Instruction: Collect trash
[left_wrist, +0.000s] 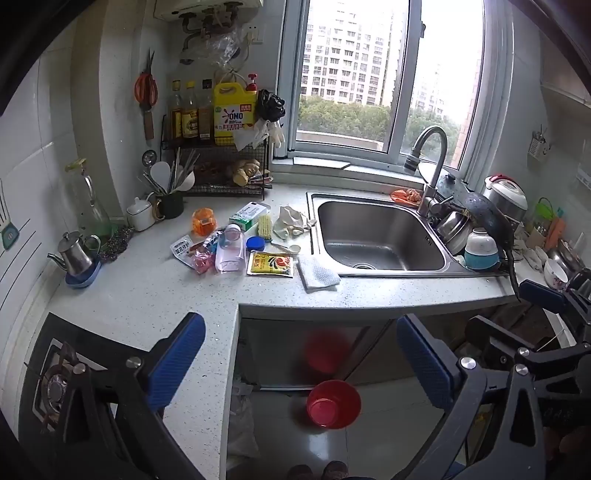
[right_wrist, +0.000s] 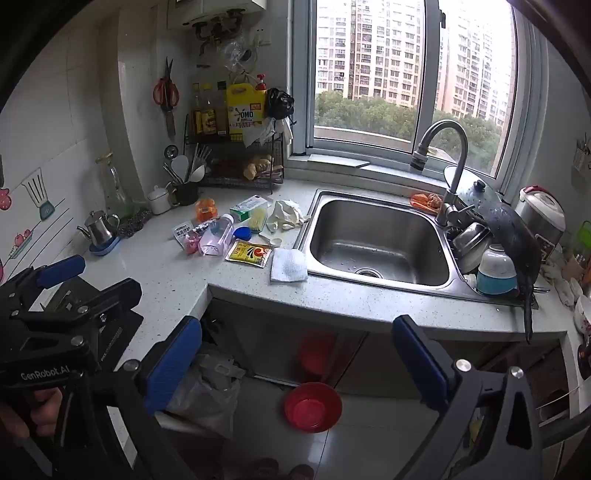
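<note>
Both the left hand-held gripper (left_wrist: 301, 363) and right hand-held gripper (right_wrist: 297, 363) hang released, empty. Trash lies on the worktop (left_wrist: 147, 295) beside the sink (left_wrist: 380, 236): a light, floppy yellow sachet (left_wrist: 271, 264), probably best pinched at an edge, and a soft crumpled tissue (left_wrist: 317, 275).

Trash pile (left_wrist: 240, 240) on counter (left_wrist: 147, 295) left of sink (left_wrist: 380, 236); bowl (left_wrist: 333, 403) on floor below.

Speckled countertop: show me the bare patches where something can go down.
The speckled white countertop is bare between the steel oil pot on its blue saucer, the gas hob and the yellow sauce sachet. The front strip below the folded white cloth and steel sink is free. Litter crowds the sink's left.
</note>
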